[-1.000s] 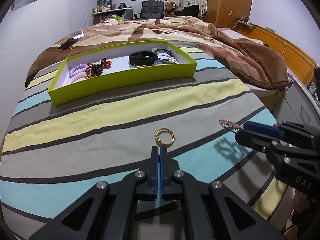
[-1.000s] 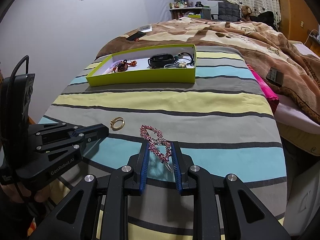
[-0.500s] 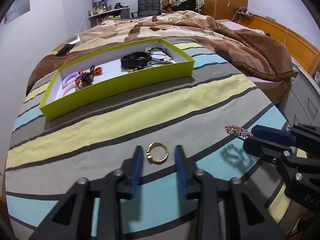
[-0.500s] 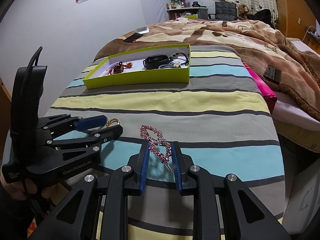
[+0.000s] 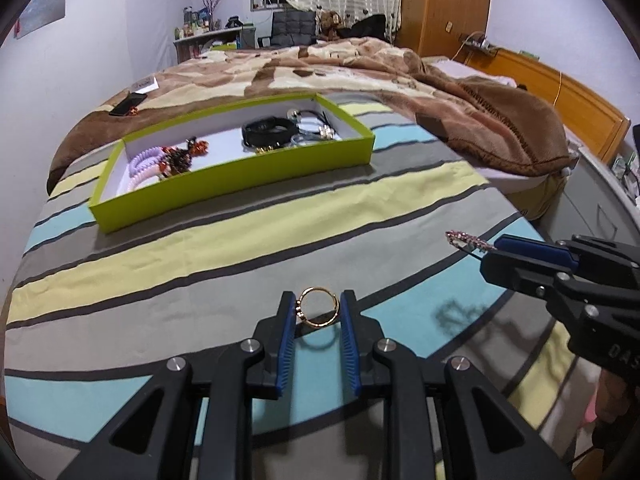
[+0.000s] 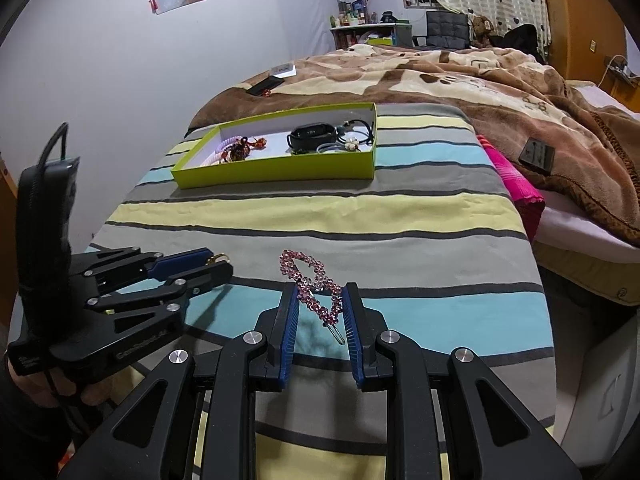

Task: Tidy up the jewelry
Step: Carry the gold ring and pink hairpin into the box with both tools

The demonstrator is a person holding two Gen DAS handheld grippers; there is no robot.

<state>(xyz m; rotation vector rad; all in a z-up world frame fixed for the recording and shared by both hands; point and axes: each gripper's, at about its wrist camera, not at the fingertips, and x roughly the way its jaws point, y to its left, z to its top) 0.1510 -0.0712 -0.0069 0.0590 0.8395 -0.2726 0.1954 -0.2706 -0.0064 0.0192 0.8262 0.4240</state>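
Note:
My left gripper (image 5: 318,307) is shut on a gold ring (image 5: 318,312) and holds it just above the striped sheet; its shadow lies below. It also shows in the right wrist view (image 6: 218,264), with the ring (image 6: 221,257) at its tip. My right gripper (image 6: 318,298) is shut on a pink rhinestone hair clip (image 6: 314,286), held above the sheet; the clip (image 5: 468,240) also shows at the right of the left wrist view. A green tray (image 5: 240,178) farther back holds a black band (image 5: 267,129), hair ties and beaded pieces.
A striped sheet (image 5: 280,224) covers the bed's near part, a brown blanket (image 5: 480,116) lies behind and to the right. A phone (image 5: 128,104) lies beyond the tray, a pink cloth (image 6: 516,184) and a dark phone (image 6: 538,152) at the right.
My left gripper opened, moved forward around the ring, closed on it and lifted it off the sheet. The right gripper kept holding the hair clip, nearly still.

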